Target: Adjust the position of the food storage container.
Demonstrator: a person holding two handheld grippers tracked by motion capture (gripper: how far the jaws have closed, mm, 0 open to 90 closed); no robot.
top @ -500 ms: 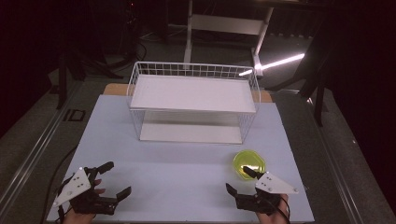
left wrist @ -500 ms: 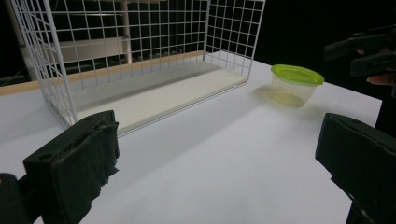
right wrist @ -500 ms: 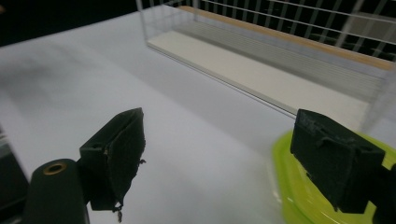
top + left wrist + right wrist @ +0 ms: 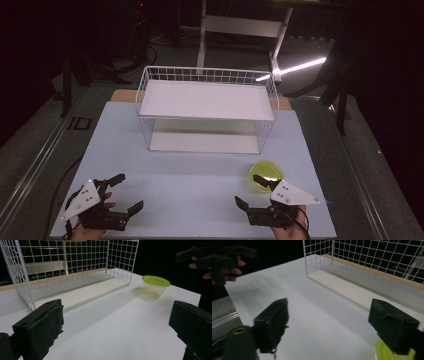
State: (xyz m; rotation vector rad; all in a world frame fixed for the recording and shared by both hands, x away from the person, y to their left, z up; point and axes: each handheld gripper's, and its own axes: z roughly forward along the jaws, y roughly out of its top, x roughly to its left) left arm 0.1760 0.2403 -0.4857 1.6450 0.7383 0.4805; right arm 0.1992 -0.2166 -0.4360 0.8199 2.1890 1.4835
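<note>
A small clear tub with a lime-green lid (image 4: 266, 175) sits on the white table at the right, in front of the wire basket (image 4: 207, 107). My right gripper (image 4: 250, 190) is open near the table's front edge, its far jaw right beside the tub, nothing between the jaws. At the front left my left gripper (image 4: 125, 192) stands open and holds nothing. The left gripper view looks across the table at the tub (image 4: 155, 286) and the basket (image 4: 75, 267). A green edge of the tub (image 4: 387, 352) peeks out under the right jaw in the right gripper view.
The white wire basket has a white shelf (image 4: 205, 99) on top and a white floor board (image 4: 202, 142); its front side is open. A light-wood strip (image 4: 122, 95) lies behind it. The table's front edge (image 4: 200, 236) is close to both hands. Dark floor surrounds the table.
Both grippers have held about the same places. The right gripper has edged slightly, its view blurred with motion.
</note>
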